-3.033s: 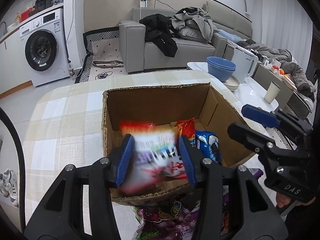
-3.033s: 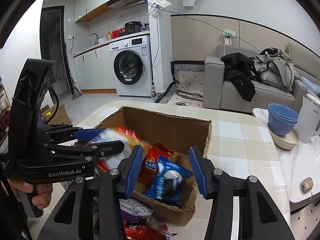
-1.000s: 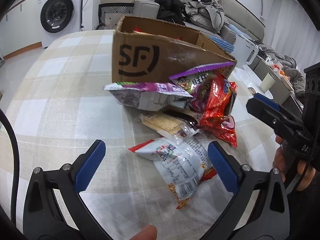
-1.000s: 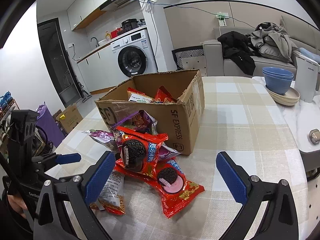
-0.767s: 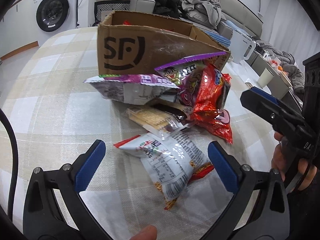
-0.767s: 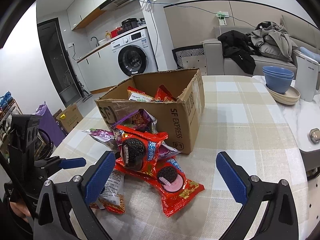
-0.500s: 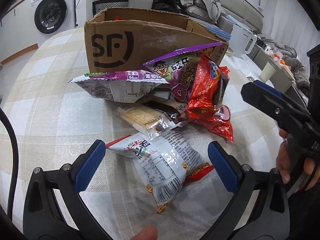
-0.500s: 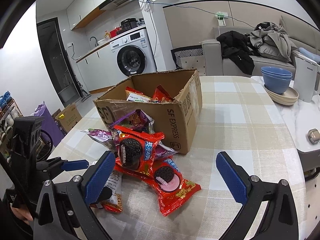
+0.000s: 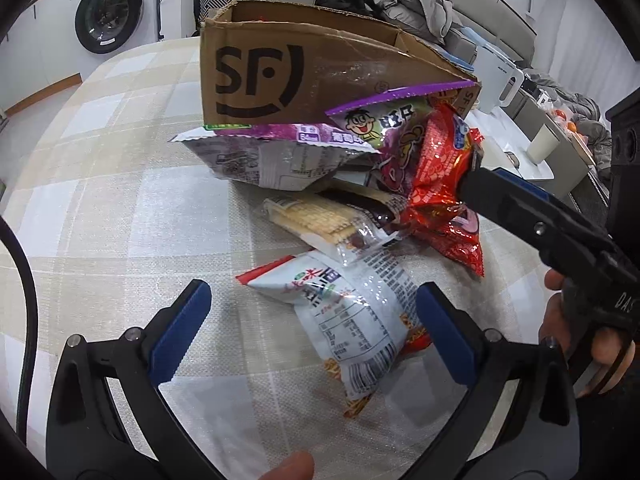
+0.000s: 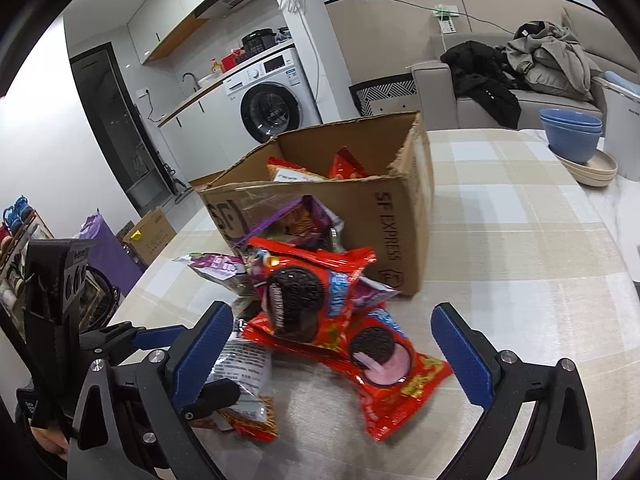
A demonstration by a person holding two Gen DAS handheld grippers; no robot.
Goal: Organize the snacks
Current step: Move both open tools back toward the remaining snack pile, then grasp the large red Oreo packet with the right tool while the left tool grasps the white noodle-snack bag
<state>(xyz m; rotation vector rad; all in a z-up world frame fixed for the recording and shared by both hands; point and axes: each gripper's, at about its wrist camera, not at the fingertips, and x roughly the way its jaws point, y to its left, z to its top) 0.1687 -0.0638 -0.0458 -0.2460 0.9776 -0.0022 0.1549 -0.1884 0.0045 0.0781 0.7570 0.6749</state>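
A brown SF cardboard box (image 9: 280, 68) stands on the checked table with snack packs inside (image 10: 296, 174). A pile of snacks lies in front of it: a white and red pack (image 9: 352, 320), a cracker pack (image 9: 316, 220), purple packs (image 9: 276, 152) and red Oreo packs (image 10: 312, 300). My left gripper (image 9: 312, 320) is open, its jaws on either side of the white pack. My right gripper (image 10: 332, 344) is open just before the red Oreo packs; in the left wrist view it (image 9: 520, 208) reaches in beside the red pack (image 9: 436, 168).
Blue bowls on a beige plate (image 10: 576, 148) and a white kettle (image 9: 496, 80) stand on a side counter at the right. A sofa with clothes (image 10: 520, 68) and a washing machine (image 10: 272, 108) stand behind the table.
Both grippers have moved forward and lower toward the snack pile. The left gripper now straddles the white pack. Three seconds ago the left gripper held a pack over the box.
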